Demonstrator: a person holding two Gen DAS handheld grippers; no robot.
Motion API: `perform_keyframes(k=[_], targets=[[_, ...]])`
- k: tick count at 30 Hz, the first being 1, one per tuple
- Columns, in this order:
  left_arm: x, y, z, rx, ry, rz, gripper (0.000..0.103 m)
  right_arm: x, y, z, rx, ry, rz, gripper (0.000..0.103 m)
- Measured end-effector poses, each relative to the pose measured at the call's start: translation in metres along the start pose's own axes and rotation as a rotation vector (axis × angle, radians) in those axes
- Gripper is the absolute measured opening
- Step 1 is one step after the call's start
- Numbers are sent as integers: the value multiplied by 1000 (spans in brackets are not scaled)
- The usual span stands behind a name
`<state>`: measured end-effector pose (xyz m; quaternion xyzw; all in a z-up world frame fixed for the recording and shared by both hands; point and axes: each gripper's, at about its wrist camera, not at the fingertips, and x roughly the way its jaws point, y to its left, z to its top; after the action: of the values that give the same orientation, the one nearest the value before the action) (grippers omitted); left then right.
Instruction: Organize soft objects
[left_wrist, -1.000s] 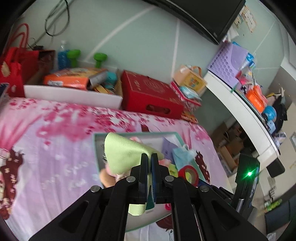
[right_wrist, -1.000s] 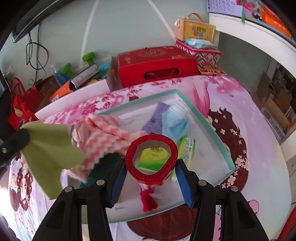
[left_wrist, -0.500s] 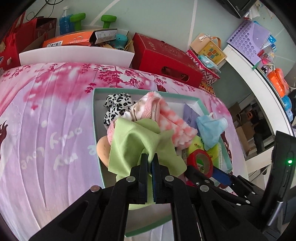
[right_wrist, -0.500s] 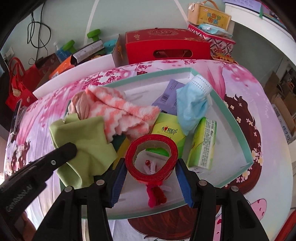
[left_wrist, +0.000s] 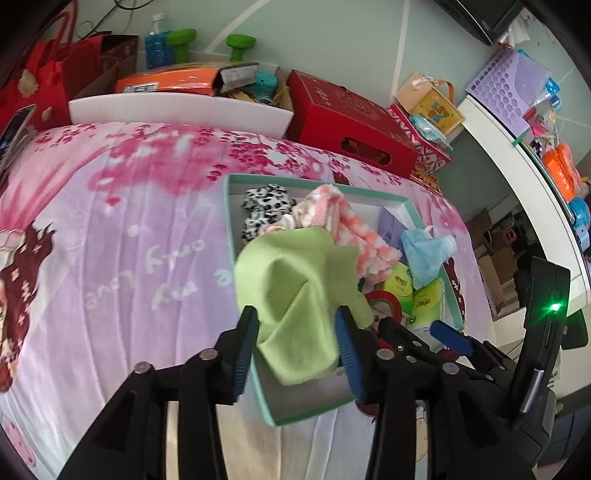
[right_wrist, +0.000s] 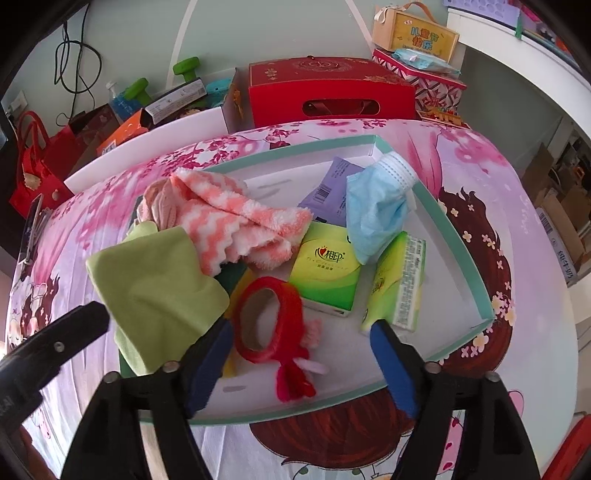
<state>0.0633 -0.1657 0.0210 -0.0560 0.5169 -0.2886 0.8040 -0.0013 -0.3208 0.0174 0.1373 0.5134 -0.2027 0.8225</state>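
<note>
A teal-rimmed white tray lies on the pink bedspread. My left gripper hovers over its near left corner, jaws opening. The green cloth slumps loose between the pads onto the tray. My right gripper is over the tray's near edge, jaws opening too. The red tape roll, blurred, tips free between them above a red tassel. The tray also holds a pink-white towel, a blue face mask and a leopard-print piece.
Two green tissue packs and a purple pack lie in the tray. Behind the bed stand a red box, a white board and red bags. A white shelf runs along the right.
The left gripper came down into the tray with the green cloth and its jaws parted, freeing the cloth. The right jaws widened and the red tape roll slipped out, tilting toward the tray floor.
</note>
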Motion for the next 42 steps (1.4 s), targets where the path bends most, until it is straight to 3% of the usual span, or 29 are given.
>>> perform_keyframes(k=[3,5,8,11,14,25,34,39,42], targets=[[-9,7,-4,-24,-12,36,66,-3,2,-3,-9,2,-7,81],[-12,13,-6,-31,-22,103,74,-4,4,-7,-21,5,-7,83],[-14,23,-11,-26,-39,247,86,-6,9,-11,-44,2,-14,100],[-14,34,-15,-33,-40,339,95,-9,14,-16,-64,-4,-12,102],[-13,46,-21,-54,-31,405,96,-11,20,-20,-81,-7,-14,103],[-21,59,-48,-75,16,420,96,-21,29,-37,-112,-12,-4,103],[-26,53,-61,-24,36,494,96,-27,34,-46,-118,-14,15,103],[-28,47,-68,1,34,583,96,-25,34,-49,-121,2,10,103],[-34,47,-71,-1,25,584,96,-26,34,-49,-119,-2,11,103]])
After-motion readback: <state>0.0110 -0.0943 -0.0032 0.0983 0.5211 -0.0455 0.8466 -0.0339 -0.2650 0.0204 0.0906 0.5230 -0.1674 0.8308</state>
